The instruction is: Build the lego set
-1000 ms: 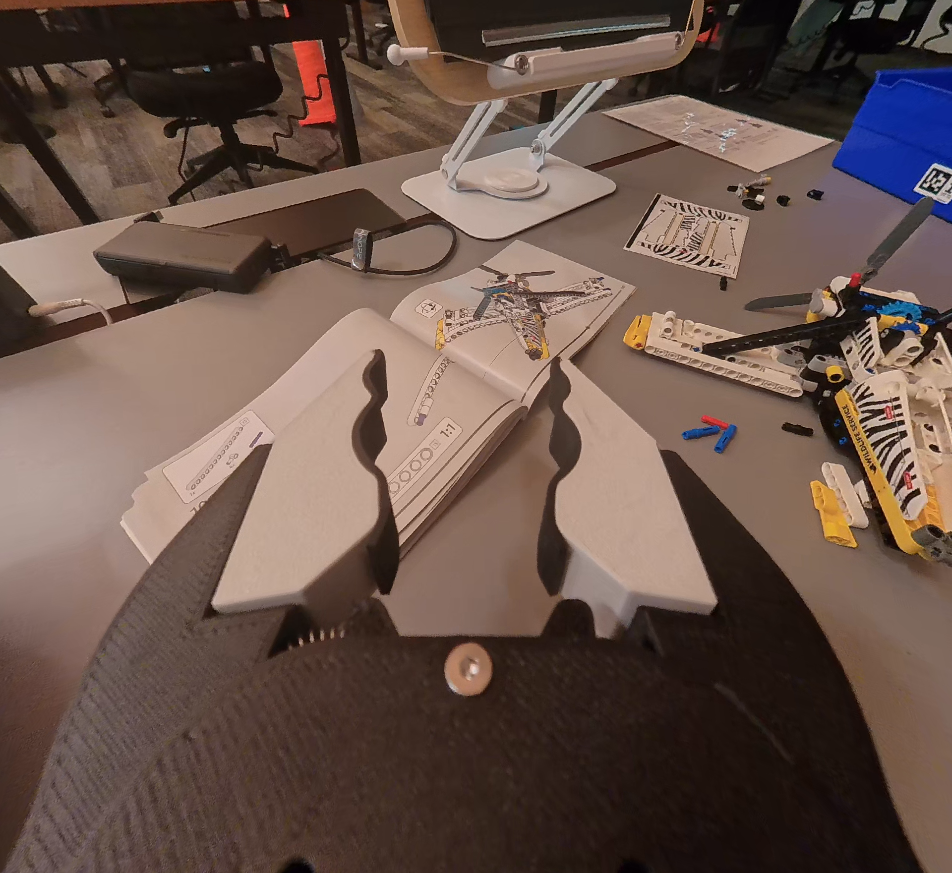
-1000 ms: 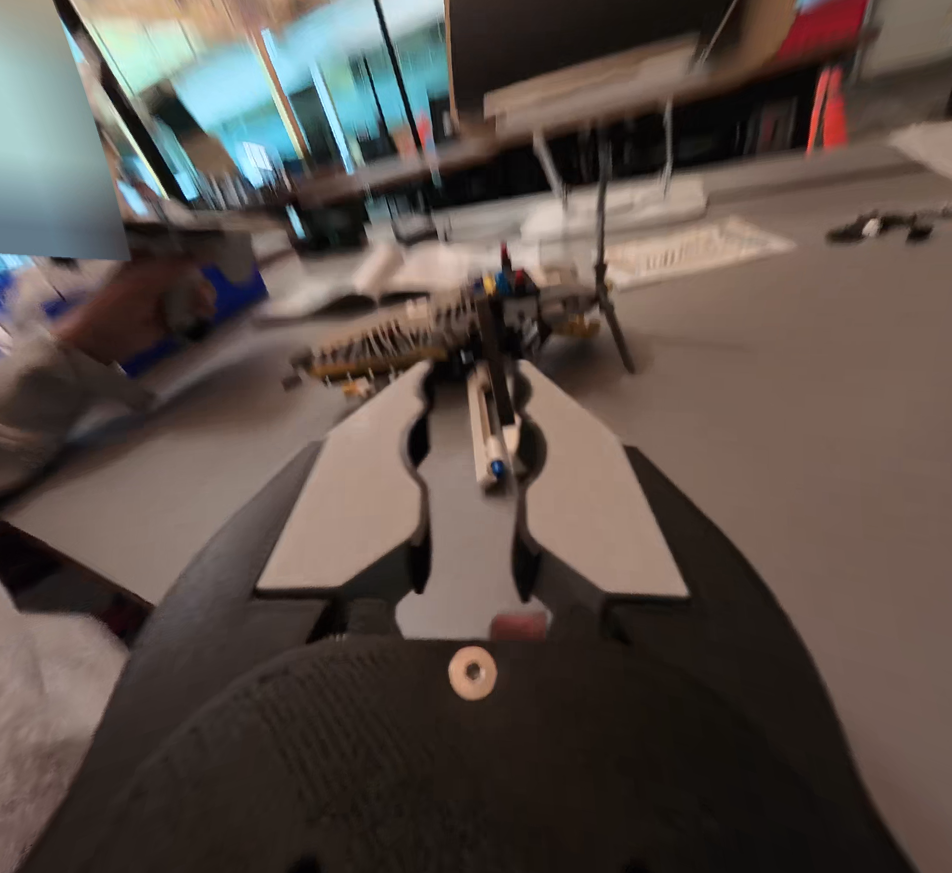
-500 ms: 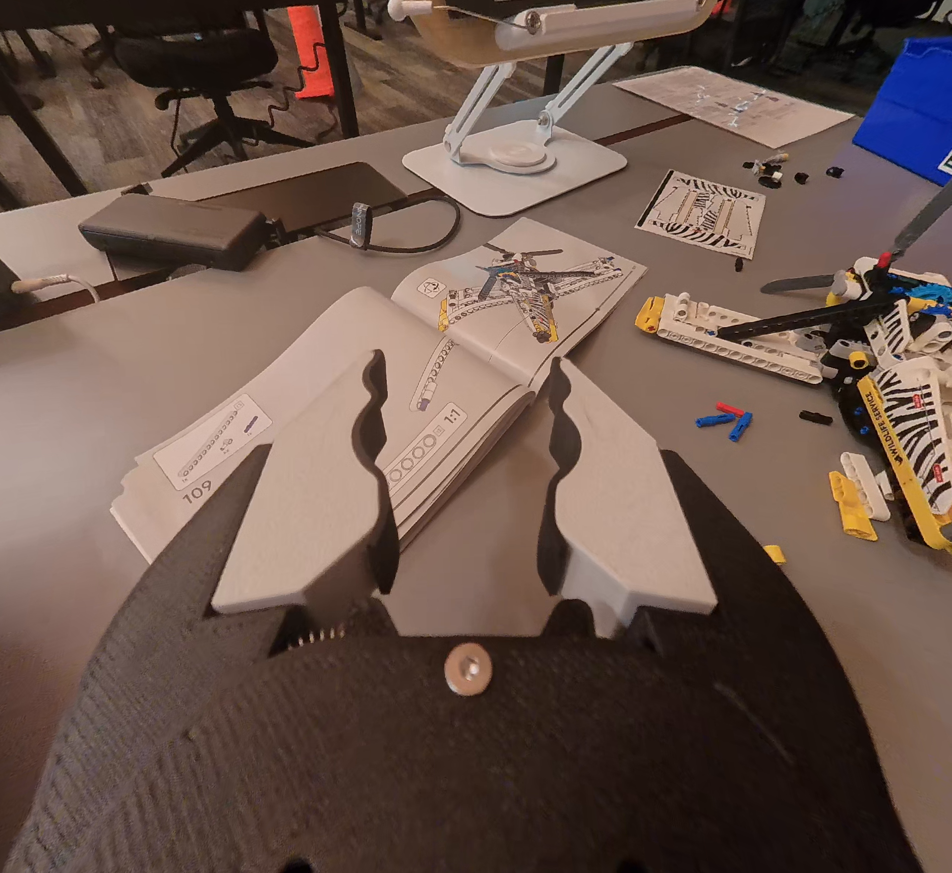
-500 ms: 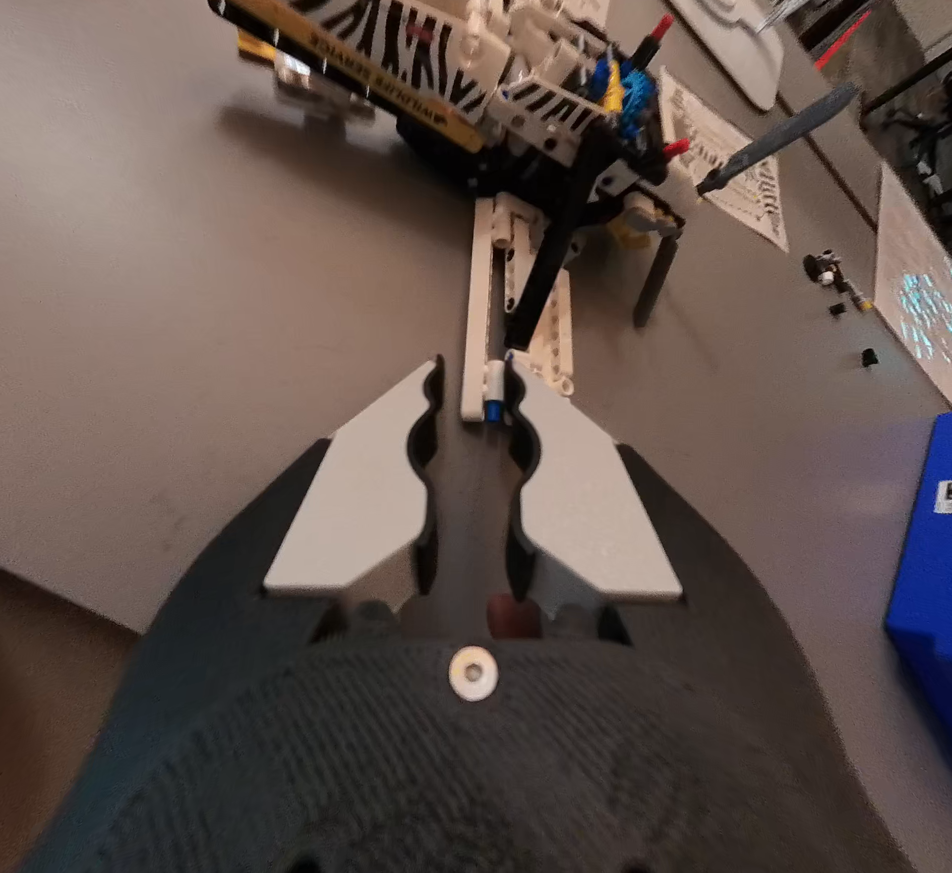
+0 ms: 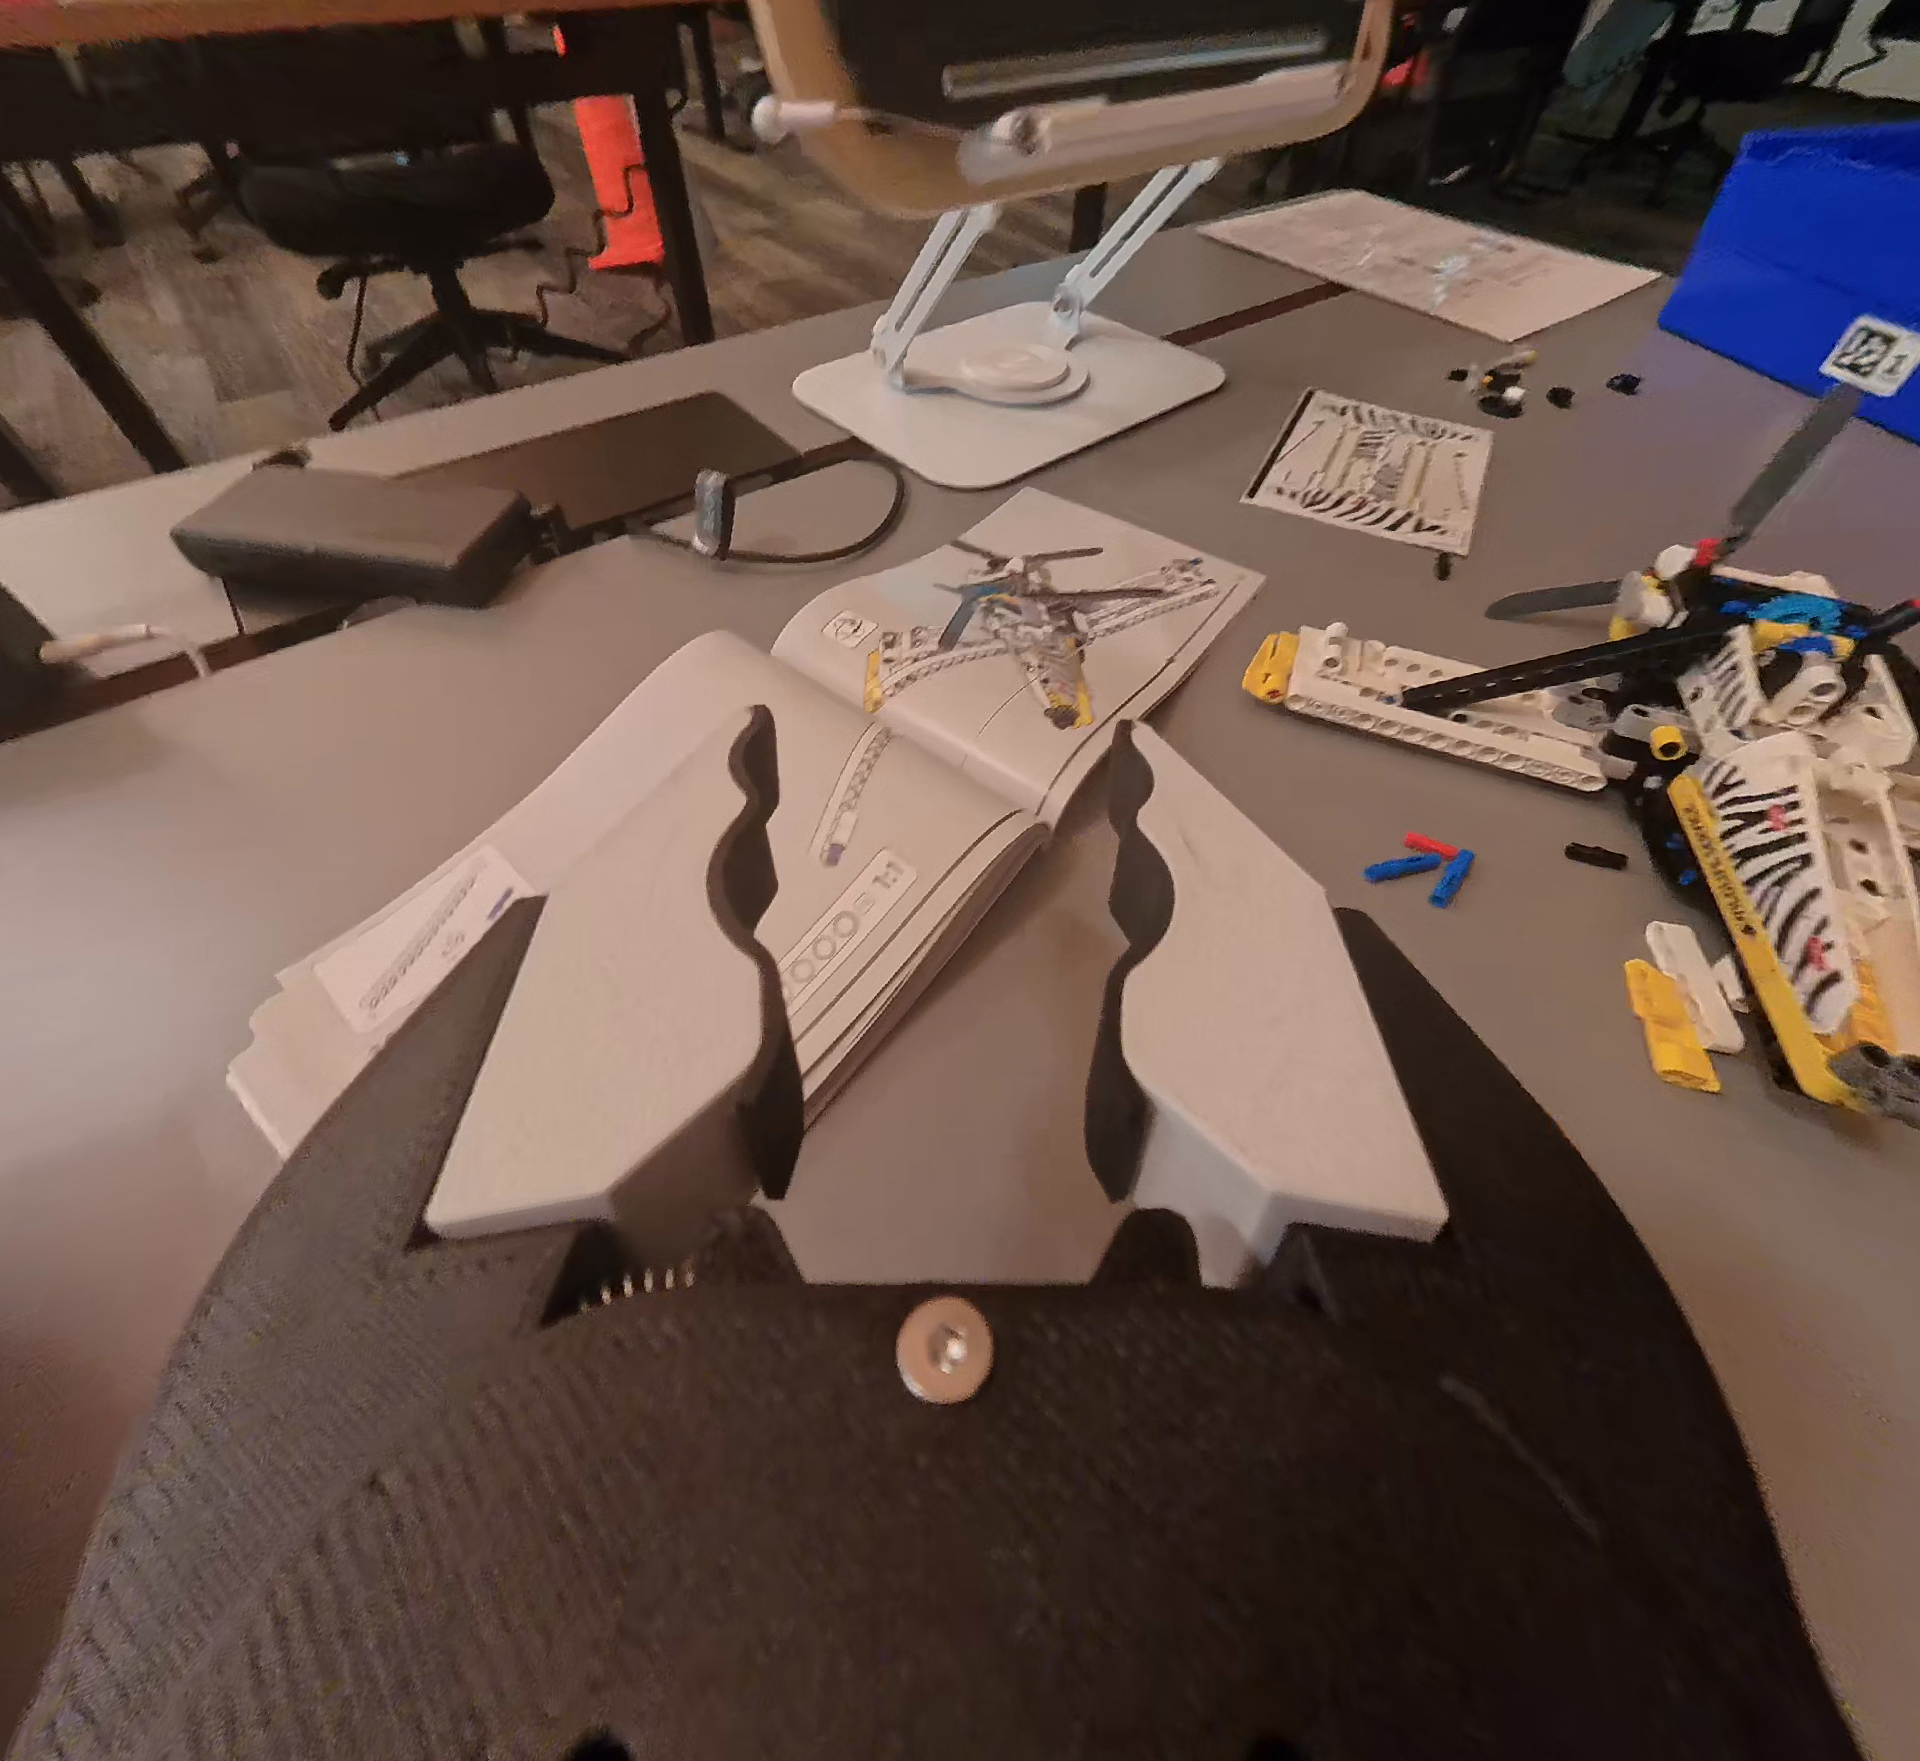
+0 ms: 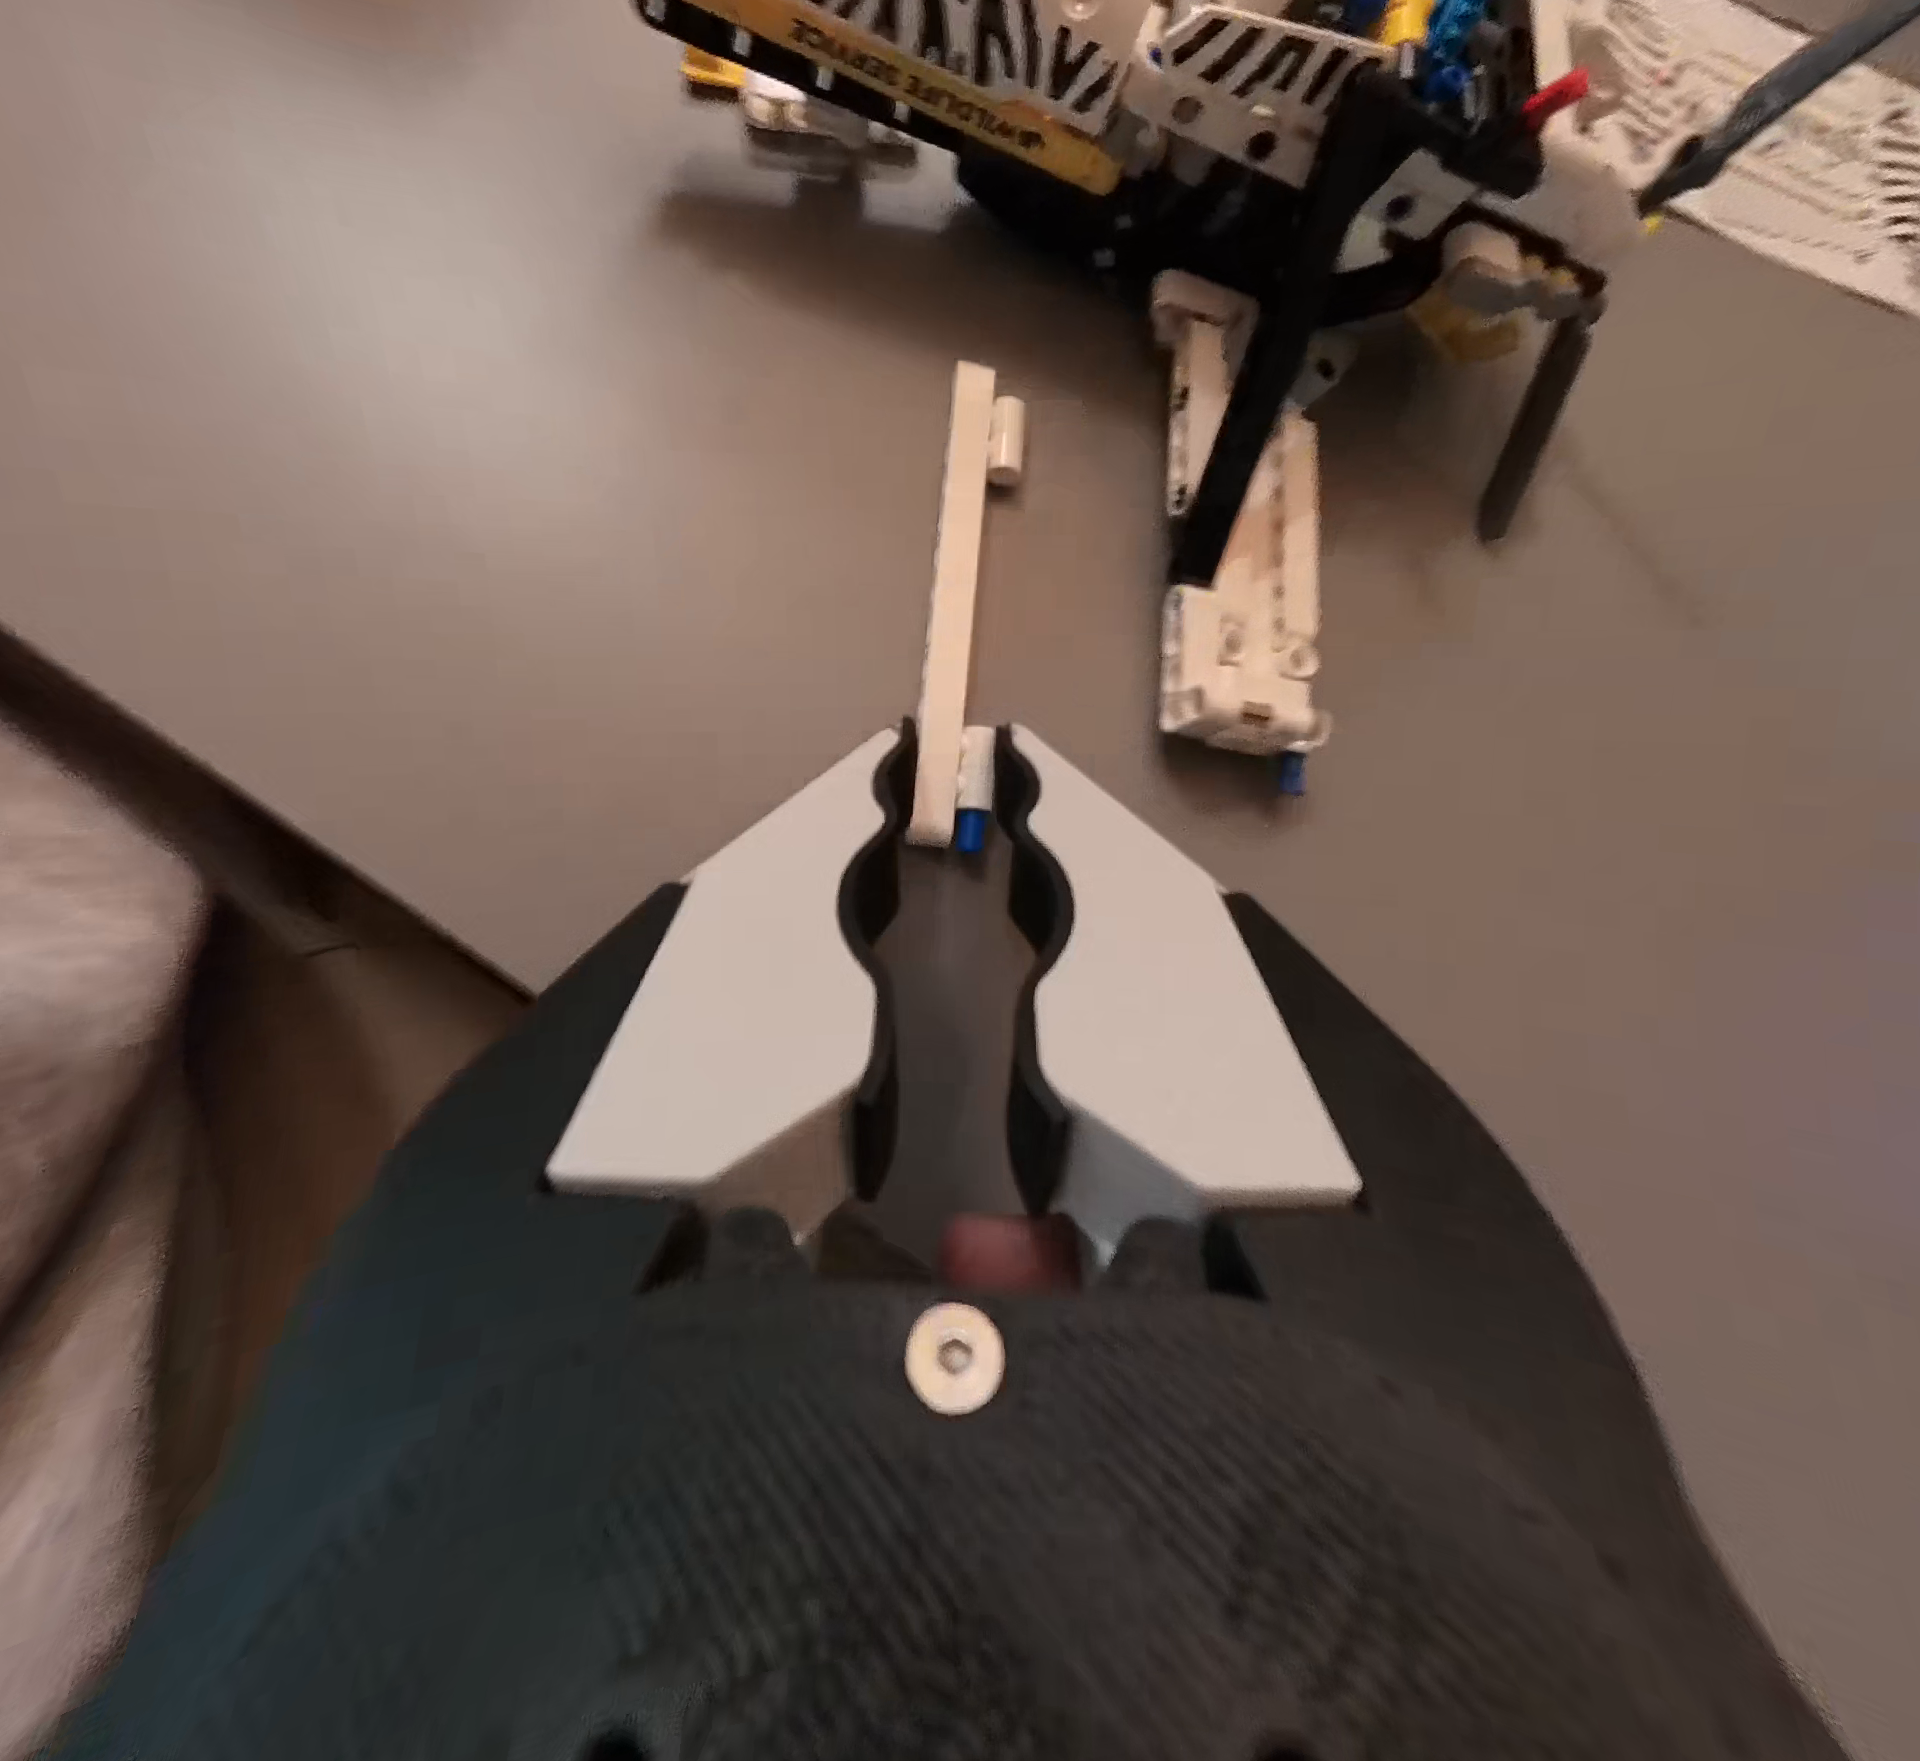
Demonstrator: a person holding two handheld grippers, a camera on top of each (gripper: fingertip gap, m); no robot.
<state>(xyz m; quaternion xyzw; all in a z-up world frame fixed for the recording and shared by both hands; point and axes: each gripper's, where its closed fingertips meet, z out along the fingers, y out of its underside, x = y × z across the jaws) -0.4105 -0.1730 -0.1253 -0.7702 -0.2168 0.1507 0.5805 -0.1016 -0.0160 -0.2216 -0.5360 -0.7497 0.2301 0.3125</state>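
**Right claw carries white beam clear of model**

Since half a second ago the right gripper has drawn back: the long white studless beam, then lying against the tail boom, now sits apart from it, off to its left.

Left gripper hovers wide and empty over the open paper instruction booklet, probably parked so the page stays readable. Its fingers are matte grey plastic with wavy black inner edges.

Right of the booklet lie small loose blue and red pins, then the zebra-striped yellow-and-white helicopter model on the smooth grey table.

Right claw is narrowed on the beam's near end, at its short white connector with blue pin. Holding it endwise likely leaves the far connector free for mating.
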